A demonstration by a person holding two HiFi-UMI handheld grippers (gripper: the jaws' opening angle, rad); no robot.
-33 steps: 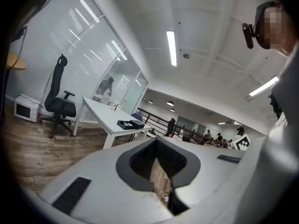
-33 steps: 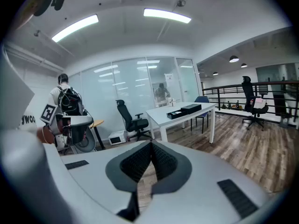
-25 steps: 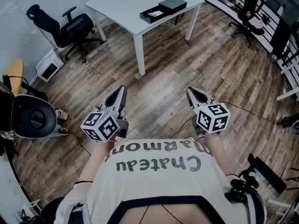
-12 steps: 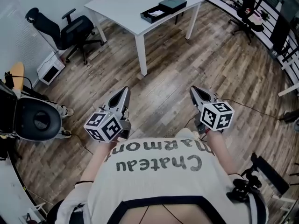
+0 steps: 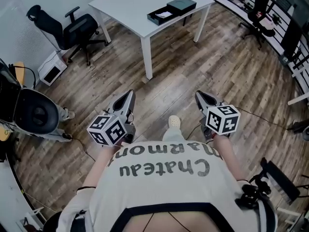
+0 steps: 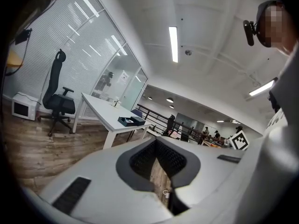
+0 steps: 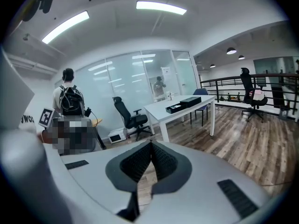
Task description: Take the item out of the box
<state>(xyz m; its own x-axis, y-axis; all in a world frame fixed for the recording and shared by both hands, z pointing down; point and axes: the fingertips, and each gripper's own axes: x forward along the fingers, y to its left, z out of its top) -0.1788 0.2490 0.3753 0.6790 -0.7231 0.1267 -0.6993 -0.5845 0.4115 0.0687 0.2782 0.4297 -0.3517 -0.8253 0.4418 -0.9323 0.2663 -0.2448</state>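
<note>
Wide shot from the head view: one plank floor (image 5: 217, 66) fills the picture. One white surface (image 5: 130, 6) stands on it at 12 o'clock.

Two black office chairs are parked well apart. One chair (image 5: 72, 28) sits at 10 o'clock and the other chair (image 5: 258, 6) is out at 2 o'clock.

There are two tongs, one in each hand, each carrying one marker cube. The left tongs (image 5: 128, 96) are at 8 o'clock and the right tongs (image 5: 199, 96) at 4 o'clock. Both are level with each other and both point up toward 12. Each gripper view shows ribbed pads pressed together at the tips with nothing pinched between them, only floorboards showing behind.

The box (image 5: 171, 11) is far off on the surface's right half, well apart from both tongs. It counts as one box in two dark parts: an open tray (image 5: 161, 16) and a flat closed piece (image 5: 181, 5) just beside it. Together their long axis runs from 8 o'clock to 2 o'clock. Something pale lies in the tray, too small to make out.

Smallest of all is one light shoe (image 5: 174, 122), poking out between the tongs on the floor.
</note>
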